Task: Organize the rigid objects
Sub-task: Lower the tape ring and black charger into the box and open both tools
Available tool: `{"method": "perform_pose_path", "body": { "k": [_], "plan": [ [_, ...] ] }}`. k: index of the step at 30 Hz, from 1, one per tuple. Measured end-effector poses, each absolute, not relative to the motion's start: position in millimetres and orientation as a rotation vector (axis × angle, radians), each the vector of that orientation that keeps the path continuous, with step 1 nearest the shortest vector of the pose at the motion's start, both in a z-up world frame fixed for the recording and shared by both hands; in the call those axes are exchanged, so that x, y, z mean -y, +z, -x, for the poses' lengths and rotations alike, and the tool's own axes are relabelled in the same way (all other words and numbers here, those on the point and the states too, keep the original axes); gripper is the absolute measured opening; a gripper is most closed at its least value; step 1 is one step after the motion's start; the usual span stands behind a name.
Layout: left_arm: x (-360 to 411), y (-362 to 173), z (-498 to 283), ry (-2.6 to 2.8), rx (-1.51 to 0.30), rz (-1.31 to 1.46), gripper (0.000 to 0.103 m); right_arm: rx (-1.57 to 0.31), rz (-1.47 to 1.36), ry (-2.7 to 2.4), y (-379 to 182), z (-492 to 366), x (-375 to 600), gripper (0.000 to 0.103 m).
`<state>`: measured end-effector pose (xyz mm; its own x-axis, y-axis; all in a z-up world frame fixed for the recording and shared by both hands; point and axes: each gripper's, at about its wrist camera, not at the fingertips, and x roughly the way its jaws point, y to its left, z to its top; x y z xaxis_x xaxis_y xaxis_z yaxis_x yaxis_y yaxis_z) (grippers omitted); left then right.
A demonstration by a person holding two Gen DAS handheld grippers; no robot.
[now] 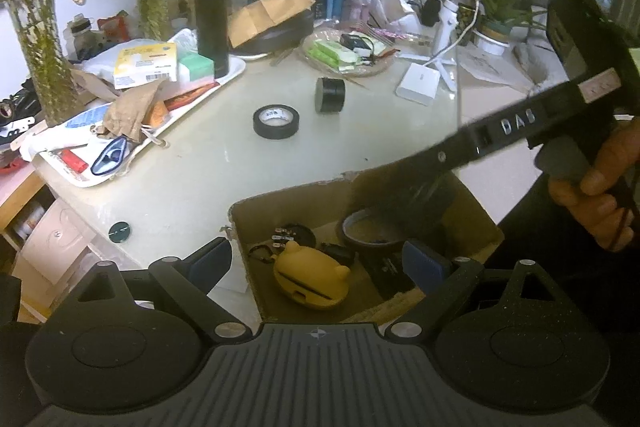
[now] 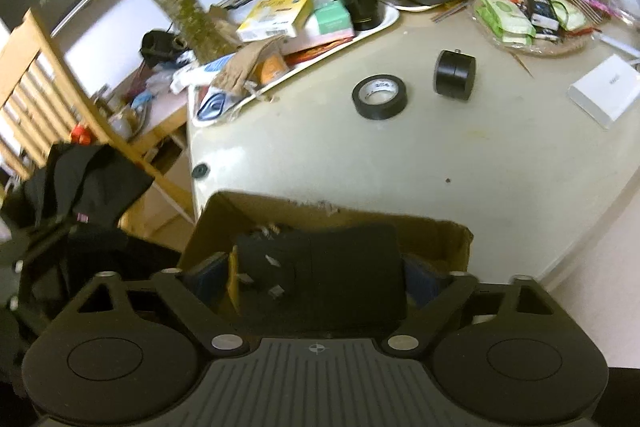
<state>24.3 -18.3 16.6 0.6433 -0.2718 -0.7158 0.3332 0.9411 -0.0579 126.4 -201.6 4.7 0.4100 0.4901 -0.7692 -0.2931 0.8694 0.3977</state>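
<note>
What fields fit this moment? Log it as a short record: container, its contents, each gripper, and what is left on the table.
container: cardboard box, open, at the near table edge
contents: yellow bear-shaped case, dark bowl, other dark items too unclear to name
left gripper: open, empty, over the box
right gripper: shut on a black plug adapter, over the box
left on table: black tape roll, black cylinder, white box

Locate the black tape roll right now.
The black tape roll lies flat on the open white tabletop, just left of the black caster wheel and beyond the cardboard box; the right wrist view shows it centre-top too.
</note>
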Motion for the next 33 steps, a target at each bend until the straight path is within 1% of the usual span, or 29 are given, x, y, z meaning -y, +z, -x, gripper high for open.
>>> {"method": "perform_pose_path", "body": {
  "k": [8, 33],
  "plan": [
    [16, 21, -21, -0.318, -0.770, -0.083, 0.093, -1.019, -0.142, 0.466, 1, -119, 204, 0.103],
    [13, 16, -36, -0.289, -0.805, -0.070, 0.093, -0.973, 0.068, 0.391, -7, -100, 210, 0.103]
  ]
}}
